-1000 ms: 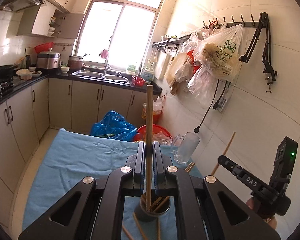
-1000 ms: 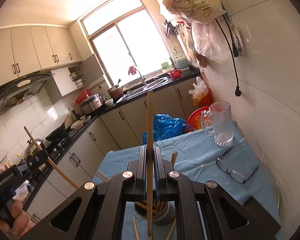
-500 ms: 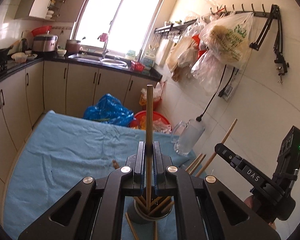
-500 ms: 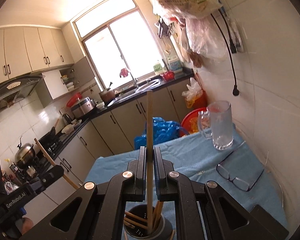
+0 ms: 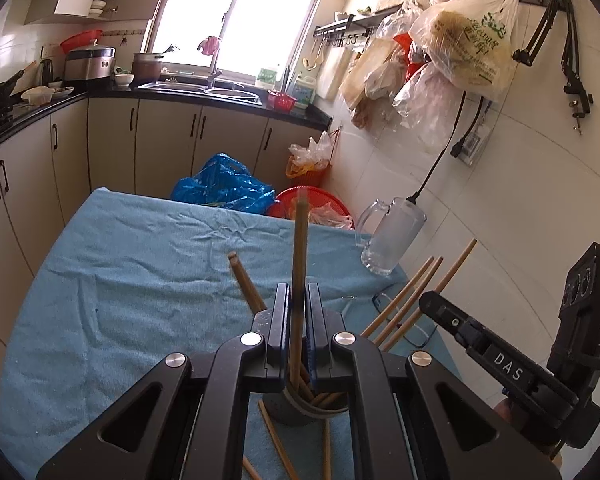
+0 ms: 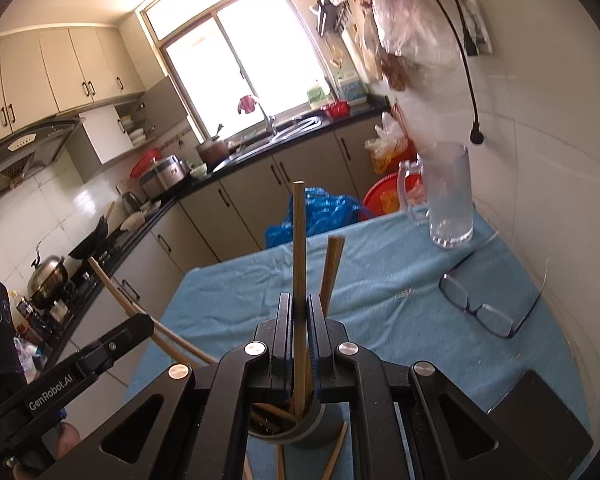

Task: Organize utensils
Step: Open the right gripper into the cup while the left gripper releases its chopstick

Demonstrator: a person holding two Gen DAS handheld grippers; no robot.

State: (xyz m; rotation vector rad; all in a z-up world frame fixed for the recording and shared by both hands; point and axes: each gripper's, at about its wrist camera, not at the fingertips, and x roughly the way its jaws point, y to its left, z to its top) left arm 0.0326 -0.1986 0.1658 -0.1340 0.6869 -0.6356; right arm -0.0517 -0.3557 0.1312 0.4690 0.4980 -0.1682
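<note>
- Left wrist view: left tool [image 5: 298, 320] is clamped tight on one chopstick [image 5: 299, 248], held upright so its tip can drop into the holder [image 5: 300, 414] right under it.
- Right tool [image 6: 298, 320] grips its own stick [image 6: 299, 240] the same way, tip apparently already inside the holder [image 6: 300, 432].
- Loose sticks [image 5: 278, 440] lie on the blue worktop [image 5: 120, 280] by its base, probably up next.
</note>
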